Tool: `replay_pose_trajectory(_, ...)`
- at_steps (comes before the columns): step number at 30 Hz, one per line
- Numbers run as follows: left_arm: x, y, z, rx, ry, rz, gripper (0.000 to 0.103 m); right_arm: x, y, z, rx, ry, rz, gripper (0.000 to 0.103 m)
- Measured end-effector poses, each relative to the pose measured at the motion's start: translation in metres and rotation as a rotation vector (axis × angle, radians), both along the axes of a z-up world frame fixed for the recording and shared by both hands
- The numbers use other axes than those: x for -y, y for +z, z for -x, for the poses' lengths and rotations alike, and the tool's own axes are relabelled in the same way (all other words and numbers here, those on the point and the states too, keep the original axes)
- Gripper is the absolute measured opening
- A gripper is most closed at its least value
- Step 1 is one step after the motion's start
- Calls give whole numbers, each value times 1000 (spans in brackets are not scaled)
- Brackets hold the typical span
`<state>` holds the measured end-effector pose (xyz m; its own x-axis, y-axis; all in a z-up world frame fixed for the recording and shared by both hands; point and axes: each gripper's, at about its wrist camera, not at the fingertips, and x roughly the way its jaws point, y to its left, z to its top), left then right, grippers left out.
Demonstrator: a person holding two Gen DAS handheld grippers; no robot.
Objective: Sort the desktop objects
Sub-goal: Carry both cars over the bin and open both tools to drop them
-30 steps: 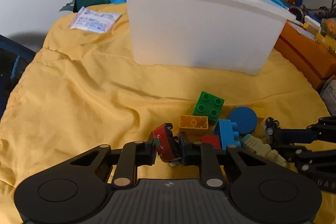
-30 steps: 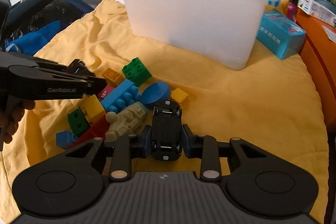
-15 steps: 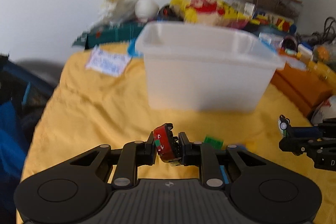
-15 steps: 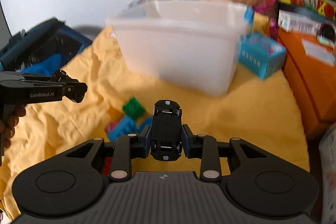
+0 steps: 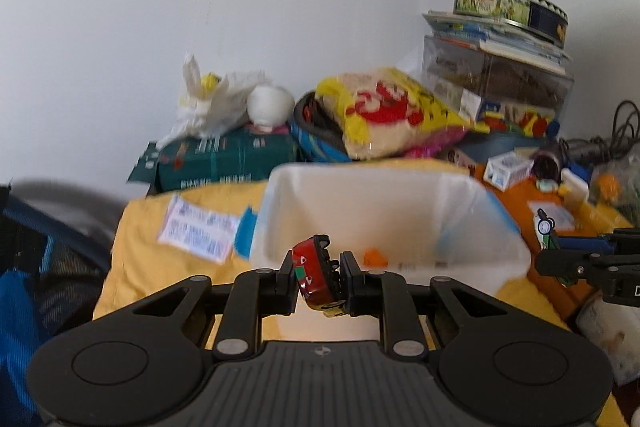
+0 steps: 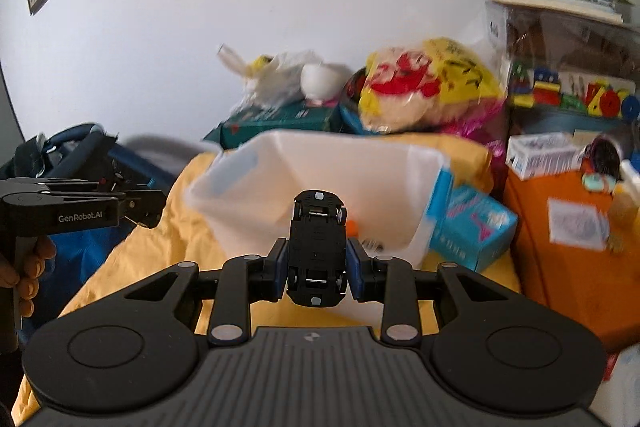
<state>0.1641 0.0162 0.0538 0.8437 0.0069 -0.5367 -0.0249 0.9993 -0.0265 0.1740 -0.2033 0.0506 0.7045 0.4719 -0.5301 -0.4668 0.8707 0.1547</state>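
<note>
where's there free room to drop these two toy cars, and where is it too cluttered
Most of the white bin floor looks bare; only a small orange piece lies near its front wall. The yellow cloth left of the bin is free too, up to the paper packet. Behind the bin and on the orange box it is crowded.

A yellow cloth covers the counter, filling the lower middle of both views. On it stand a white plastic bin at centre, a printed white packet to its left, and a light-blue box at its right.
</note>
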Motion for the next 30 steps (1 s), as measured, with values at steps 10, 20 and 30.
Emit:
replay_pose_trajectory(10, 8, 28, -52, 28, -9, -20, 24, -1, 23, -39, 19, -10, 16, 33)
replay_pose_trajectory(20, 8, 17, -104, -48, 36, -45, 55, -8, 13, -91, -66, -16, 29, 51)
replay_pose_trajectory(30, 1, -13, -54, -45, 5, -37, 66, -4, -4, -70, -39, 8, 53, 65)
